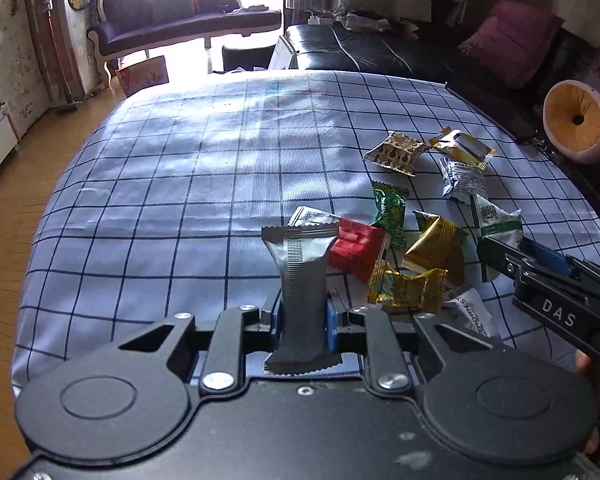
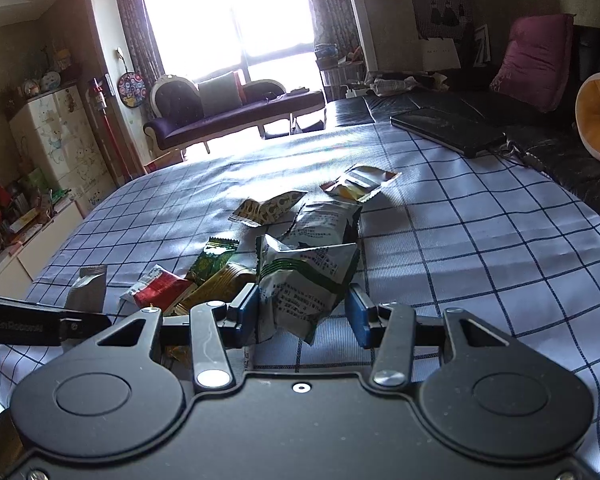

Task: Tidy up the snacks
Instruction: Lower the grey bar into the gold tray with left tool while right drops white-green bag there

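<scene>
My left gripper (image 1: 303, 320) is shut on a grey foil snack packet (image 1: 300, 264) that stands upright between its blue pads, just above the checked tablecloth (image 1: 172, 200). To its right lies a heap of snack packets: a red one (image 1: 356, 246), a green one (image 1: 390, 210), gold ones (image 1: 436, 246) and a brown patterned one (image 1: 396, 152). My right gripper (image 2: 304, 314) has a crumpled white and green packet (image 2: 304, 280) between its wide-set pads, which close on it. In the left wrist view the right gripper (image 1: 516, 254) reaches in from the right edge.
A dark laptop (image 2: 448, 130) lies at the cloth's far right corner. Beyond it are a black sofa (image 1: 380, 48) and a pink cushion (image 1: 512, 44). A round orange cushion (image 1: 578, 120) sits off the right edge. The cloth's left half is bare.
</scene>
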Motion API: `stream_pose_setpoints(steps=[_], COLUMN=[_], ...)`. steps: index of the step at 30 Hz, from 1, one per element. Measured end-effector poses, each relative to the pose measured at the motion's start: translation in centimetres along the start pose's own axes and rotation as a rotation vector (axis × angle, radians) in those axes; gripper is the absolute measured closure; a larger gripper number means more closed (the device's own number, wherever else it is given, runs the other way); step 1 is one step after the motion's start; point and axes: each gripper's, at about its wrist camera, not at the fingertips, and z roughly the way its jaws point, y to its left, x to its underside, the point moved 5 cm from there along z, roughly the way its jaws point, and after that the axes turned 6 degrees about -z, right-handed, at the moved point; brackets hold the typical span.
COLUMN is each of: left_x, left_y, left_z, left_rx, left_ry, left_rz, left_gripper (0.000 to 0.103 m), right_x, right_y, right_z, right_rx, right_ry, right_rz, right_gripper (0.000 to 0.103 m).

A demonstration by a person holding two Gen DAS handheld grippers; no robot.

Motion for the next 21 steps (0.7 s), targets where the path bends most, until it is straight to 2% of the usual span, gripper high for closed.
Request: stream_pose_setpoints(steps=[5, 10, 21], left_x=[1.3, 3.1, 6.8], left_y=[0.1, 0.6, 0.7], left_z=[-3.5, -6.8, -9.6], left_rx=[-0.002, 0.009, 0.015], left_ry=[0.01, 0.022, 0.09], left_rz=[-0.006, -0.013, -0.019], left_gripper=[0.082, 0.082, 0.082], right_x=[-0.6, -1.2, -1.1], right_y=[0.5, 1.1, 3.0], right_z=[-0.9, -2.1, -8.0], right_rx=[-0.004, -0.028, -0.129], right_ry=[-0.027, -0.006, 0.061], right_rz=[-0.006, -0.005, -0.061], right_gripper=[0.048, 0.048, 0.048])
